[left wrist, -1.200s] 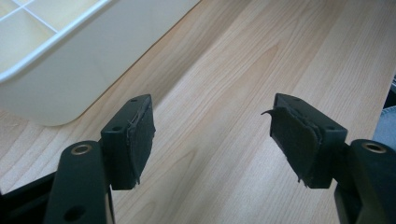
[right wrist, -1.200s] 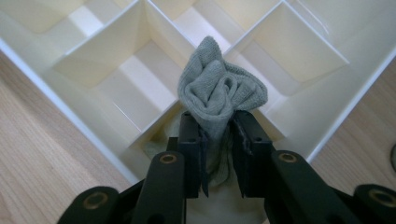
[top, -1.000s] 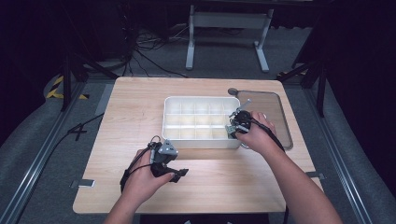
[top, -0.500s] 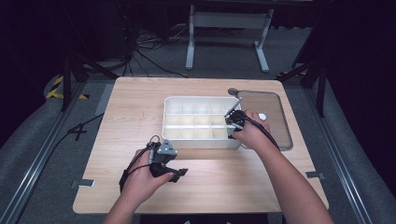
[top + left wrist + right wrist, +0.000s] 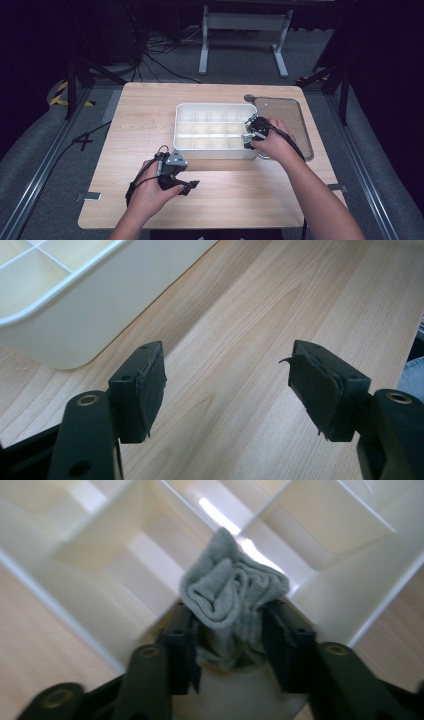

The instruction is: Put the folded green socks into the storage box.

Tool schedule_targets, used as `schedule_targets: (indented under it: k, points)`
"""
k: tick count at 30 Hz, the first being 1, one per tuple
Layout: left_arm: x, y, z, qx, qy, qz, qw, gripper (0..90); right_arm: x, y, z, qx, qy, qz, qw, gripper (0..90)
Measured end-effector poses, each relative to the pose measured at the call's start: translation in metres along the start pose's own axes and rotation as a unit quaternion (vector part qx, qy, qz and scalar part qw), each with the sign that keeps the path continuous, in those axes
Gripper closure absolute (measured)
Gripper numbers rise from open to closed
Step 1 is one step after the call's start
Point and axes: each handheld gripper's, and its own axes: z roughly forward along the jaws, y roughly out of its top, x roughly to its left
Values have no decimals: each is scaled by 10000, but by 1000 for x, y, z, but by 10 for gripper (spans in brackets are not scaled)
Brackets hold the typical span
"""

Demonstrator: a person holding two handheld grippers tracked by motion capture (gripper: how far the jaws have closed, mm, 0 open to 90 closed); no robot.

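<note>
Right gripper view shows the right tool (image 5: 230,630) clamped on a bunched grey sock (image 5: 232,597), held over the corner compartments of the white divided box (image 5: 350,540). On the wooden desk (image 5: 260,315) just beside that box, the left tool (image 5: 227,390) stands wide open and grips nothing.

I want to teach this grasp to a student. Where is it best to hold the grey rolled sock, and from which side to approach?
Grip the grey rolled sock across its bunched middle, coming from behind its folded end, as the right gripper holds it over the white divided box. The ribbed folds are soft and compress, so probably pads on two opposite sides hold the whole roll together.
</note>
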Motion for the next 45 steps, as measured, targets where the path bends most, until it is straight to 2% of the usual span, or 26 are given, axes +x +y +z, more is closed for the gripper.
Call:
schedule_targets:
  k: [1,5,9,14,21,25,28,30,31,32,34,36,40,41,42,45]
  points:
    - [0,0,0,7,-5,-6,10000,319,-1,-1,-3,-58,55,26,10000,537]
    - [0,-1,-1,6,6,7,10000,319,-2,-3,-16,-224,-6,-75,9997,516]
    - [-1,-1,-1,16,10,15,10000,319,1,-7,-34,-631,-18,-71,9980,505]
    - [-1,0,-1,4,-4,3,10000,319,5,-14,-48,-911,45,-115,9958,500]
    - [-2,3,-4,-23,-54,41,10000,318,14,-32,-70,-1494,250,-195,9883,489]
    - [-3,5,-5,-56,-96,64,9999,318,23,-46,-82,-1815,448,-333,9818,468]
    - [-4,6,-7,-73,-129,96,9998,317,33,-57,-86,-1978,570,-536,9771,448]
    - [-4,7,-7,-80,-167,127,9997,317,41,-66,-86,-2155,621,-635,9724,430]
    - [-4,7,-7,-80,-167,127,9997,317,41,-66,-86,-2155,621,-635,9724,430]
    - [-4,7,-8,-64,-180,152,9997,316,47,-74,-84,-2233,661,-697,9700,424]
    - [-4,7,-9,-56,-188,169,9997,316,50,-77,-83,-2251,683,-719,9693,423]
    - [-6,7,-9,-61,-223,135,9996,316,55,-85,-81,-2325,734,-731,9671,417]
    - [-7,8,-10,-18,-250,223,9994,316,62,-96,-82,-2458,811,-834,9623,408]
    - [-7,8,-10,-26,-257,252,9993,316,64,-99,-82,-2427,851,-812,9629,403]
    - [-8,8,-10,-17,-269,251,9993,315,65,-101,-83,-2341,852,-913,9642,401]
    - [-8,8,-10,-9,-307,227,9993,315,67,-108,-84,-2336,914,-900,9638,389]
